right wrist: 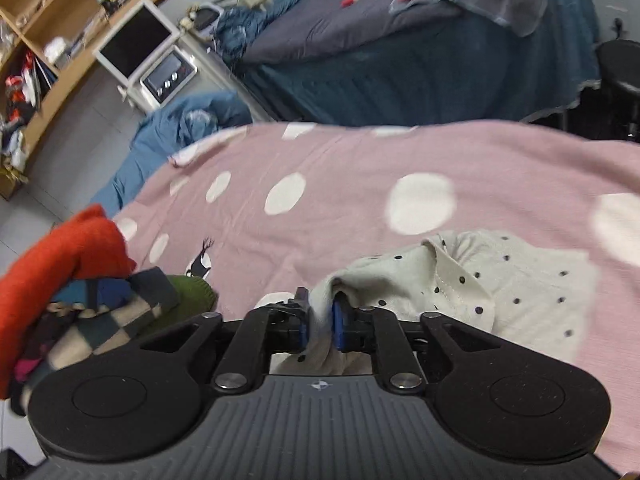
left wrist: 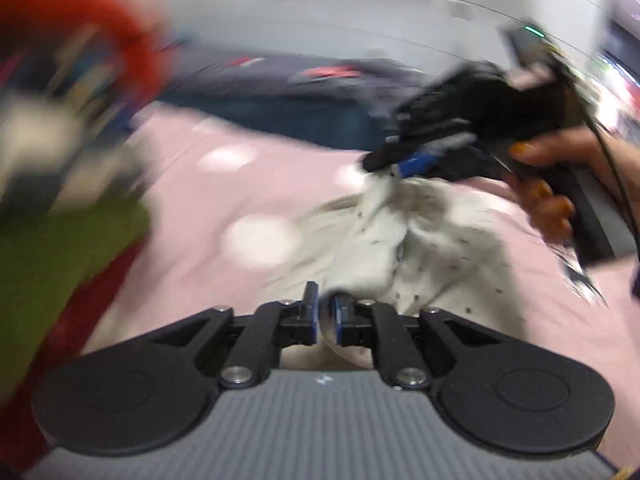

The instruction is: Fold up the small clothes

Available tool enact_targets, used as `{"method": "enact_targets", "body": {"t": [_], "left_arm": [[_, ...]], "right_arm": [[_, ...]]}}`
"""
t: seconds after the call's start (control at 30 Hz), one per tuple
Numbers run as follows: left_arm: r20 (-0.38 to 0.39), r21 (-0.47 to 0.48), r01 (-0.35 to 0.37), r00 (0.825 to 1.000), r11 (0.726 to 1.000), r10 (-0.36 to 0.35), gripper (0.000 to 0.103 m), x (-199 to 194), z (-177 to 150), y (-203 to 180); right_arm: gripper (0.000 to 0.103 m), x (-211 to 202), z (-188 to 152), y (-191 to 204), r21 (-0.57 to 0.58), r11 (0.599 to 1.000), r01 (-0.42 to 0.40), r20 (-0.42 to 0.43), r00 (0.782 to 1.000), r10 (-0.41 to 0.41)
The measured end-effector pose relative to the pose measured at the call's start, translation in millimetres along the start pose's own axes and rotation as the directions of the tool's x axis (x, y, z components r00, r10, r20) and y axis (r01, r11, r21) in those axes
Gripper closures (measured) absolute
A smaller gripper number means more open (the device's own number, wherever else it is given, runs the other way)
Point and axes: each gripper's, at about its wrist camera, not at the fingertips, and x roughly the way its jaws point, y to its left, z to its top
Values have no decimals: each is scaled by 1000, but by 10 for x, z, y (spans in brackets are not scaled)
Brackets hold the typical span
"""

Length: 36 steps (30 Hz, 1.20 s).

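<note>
1. The left gripper (left wrist: 325, 312) has its jaws drawn narrow on a pinch of the cream dotted garment (left wrist: 400, 248); cloth sits between the blue pads, though this view is blurred.
2. The right gripper (right wrist: 320, 318) has its jaws a little wider, with a thicker bunch of the same cream dotted garment (right wrist: 500, 280) pressed between them. The left wrist view shows it gripping a gathered peak of the cloth, held by a hand (left wrist: 560, 184).
3. The garment lies crumpled on the pink spotted bedspread (right wrist: 340, 176), between the two grippers and towards the bed's near edge.
4. A pile of other clothes (right wrist: 80, 280), red, checked and green, sits at the bed's left near corner, just beside the right gripper.
5. Risks, as I judge them:
   - Both grips take bunched cloth rather than a clean hem or corner, so spreading it may leave hidden folds and a crooked fold line.
   - The left pinch looks thin and could slip if the grippers pull apart sharply.
   - A sweep towards the left corner could snag or topple the pile.
</note>
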Motion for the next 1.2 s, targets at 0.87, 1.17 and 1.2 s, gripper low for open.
{"method": "enact_targets", "body": {"t": [0.87, 1.17, 1.2], "left_arm": [[13, -126, 341, 940, 932, -342, 89, 70, 416, -695], [-16, 68, 701, 712, 710, -702, 87, -979, 343, -2616], [-44, 72, 706, 708, 704, -705, 87, -966, 224, -2813]], "right_arm": [[90, -1422, -502, -641, 191, 978, 80, 400, 904, -152], [89, -4166, -841, -887, 175, 912, 371, 488, 772, -407], [89, -4323, -918, -1000, 192, 894, 404, 458, 769, -446]]}}
